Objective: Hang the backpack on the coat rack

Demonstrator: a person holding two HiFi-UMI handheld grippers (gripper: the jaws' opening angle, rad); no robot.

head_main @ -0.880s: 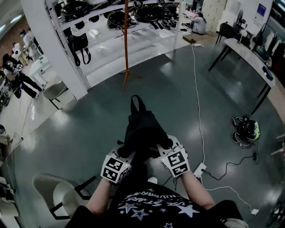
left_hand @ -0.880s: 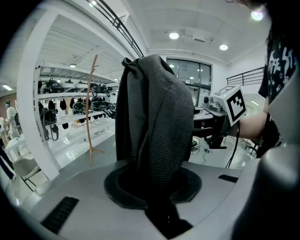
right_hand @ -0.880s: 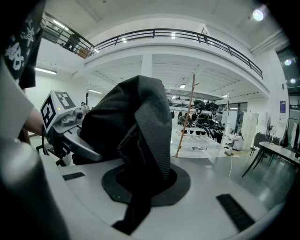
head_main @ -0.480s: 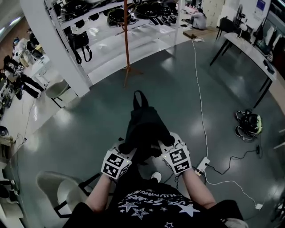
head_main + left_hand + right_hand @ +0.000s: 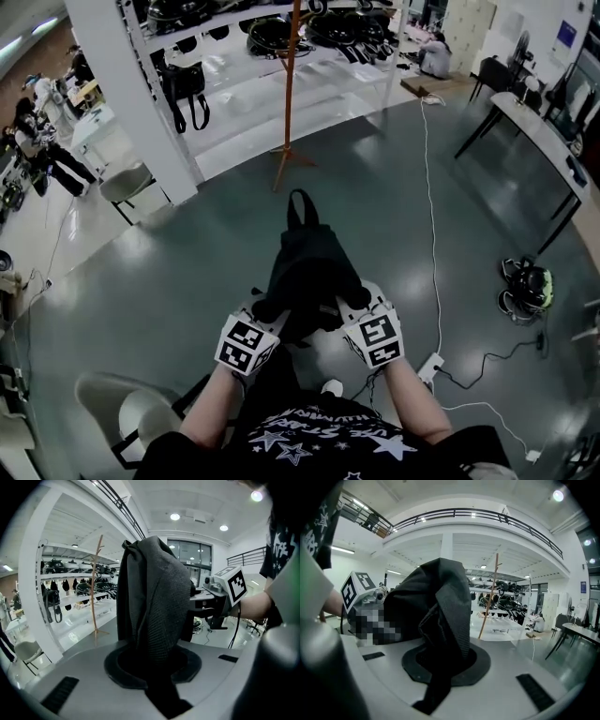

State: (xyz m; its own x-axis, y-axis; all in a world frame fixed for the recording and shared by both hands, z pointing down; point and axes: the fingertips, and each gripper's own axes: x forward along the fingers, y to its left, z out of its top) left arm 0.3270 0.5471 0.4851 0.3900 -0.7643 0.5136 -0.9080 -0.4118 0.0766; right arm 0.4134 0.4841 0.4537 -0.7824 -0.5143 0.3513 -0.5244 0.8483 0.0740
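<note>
Shifting rightward since the earlier head-view frames, the slim orange-brown wooden coat rack [image 5: 292, 94] now stands at the top centre of the frame instead of left of centre, and the grey floor [image 5: 187, 272] with its white cable [image 5: 433, 206] has slid with it. The 2 grippers and their load keep the same spot, low in the middle of the frame.

The black fabric backpack [image 5: 307, 272] is held up off the floor between them, its 1 carry loop pointing toward the rack's foot, and it is well apart from the rack. The left gripper [image 5: 262, 314] has its jaws closed on a fold of the backpack's dark woven cloth, which fills the centre of the left gripper view (the rack shows thin and pale at the left of that view). The right gripper [image 5: 347, 305] is likewise clamped on the backpack, on a strap and the cloth beside it, in the middle of the right gripper view.

At upper left a white square pillar [image 5: 141, 94] rises beside white shelves [image 5: 281, 42] stacked with dark gear. A pale round-backed chair [image 5: 141, 412] sits at lower left, and a long dark table [image 5: 534, 122] runs along the upper right.
</note>
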